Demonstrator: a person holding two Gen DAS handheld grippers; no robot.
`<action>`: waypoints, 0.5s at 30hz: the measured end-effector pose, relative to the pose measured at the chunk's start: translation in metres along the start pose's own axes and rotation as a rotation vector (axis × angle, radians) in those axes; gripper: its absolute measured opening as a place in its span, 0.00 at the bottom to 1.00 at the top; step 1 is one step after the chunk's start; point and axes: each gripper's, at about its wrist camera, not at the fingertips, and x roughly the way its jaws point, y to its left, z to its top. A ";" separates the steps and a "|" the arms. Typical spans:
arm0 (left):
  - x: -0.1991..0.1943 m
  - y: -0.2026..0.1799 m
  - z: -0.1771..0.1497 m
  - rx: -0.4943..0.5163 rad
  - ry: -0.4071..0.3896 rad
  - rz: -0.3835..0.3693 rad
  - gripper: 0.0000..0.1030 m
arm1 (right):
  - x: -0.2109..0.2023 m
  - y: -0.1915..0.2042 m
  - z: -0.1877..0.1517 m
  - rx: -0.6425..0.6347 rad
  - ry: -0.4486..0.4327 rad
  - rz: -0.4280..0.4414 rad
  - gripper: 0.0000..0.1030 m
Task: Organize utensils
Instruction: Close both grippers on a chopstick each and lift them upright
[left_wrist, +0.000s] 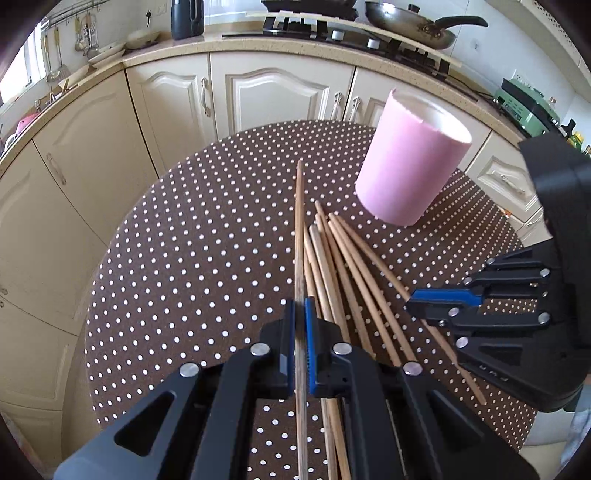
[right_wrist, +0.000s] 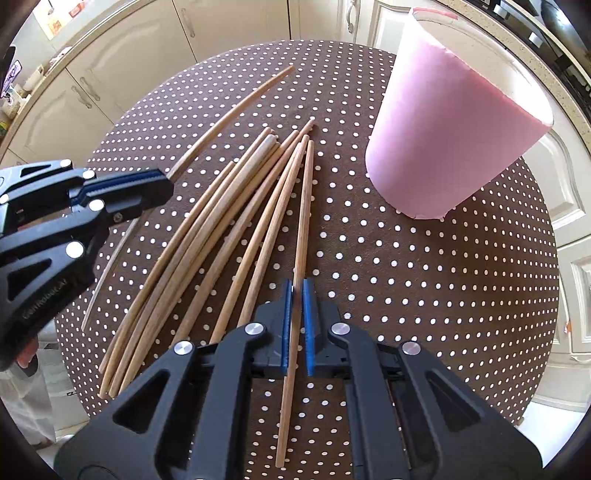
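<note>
Several wooden chopsticks lie fanned on the brown polka-dot table; they also show in the right wrist view. A pink cylindrical holder stands upright at the back right, also in the right wrist view. My left gripper is shut on one chopstick that points forward. My right gripper is shut on another chopstick at the right edge of the pile. Each gripper shows in the other's view, the right and the left.
Cream kitchen cabinets curve behind the table, under a counter with a gas hob and a frying pan. The table's rim drops off on the left.
</note>
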 end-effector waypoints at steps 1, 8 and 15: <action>-0.002 0.000 0.001 0.001 -0.005 -0.001 0.05 | -0.001 -0.001 -0.001 0.000 0.000 0.005 0.06; -0.010 0.001 0.004 -0.006 -0.016 -0.015 0.05 | -0.008 -0.004 -0.004 0.007 -0.020 0.022 0.06; -0.015 0.002 0.005 -0.007 -0.023 -0.022 0.05 | -0.016 -0.008 0.000 0.013 -0.028 0.036 0.06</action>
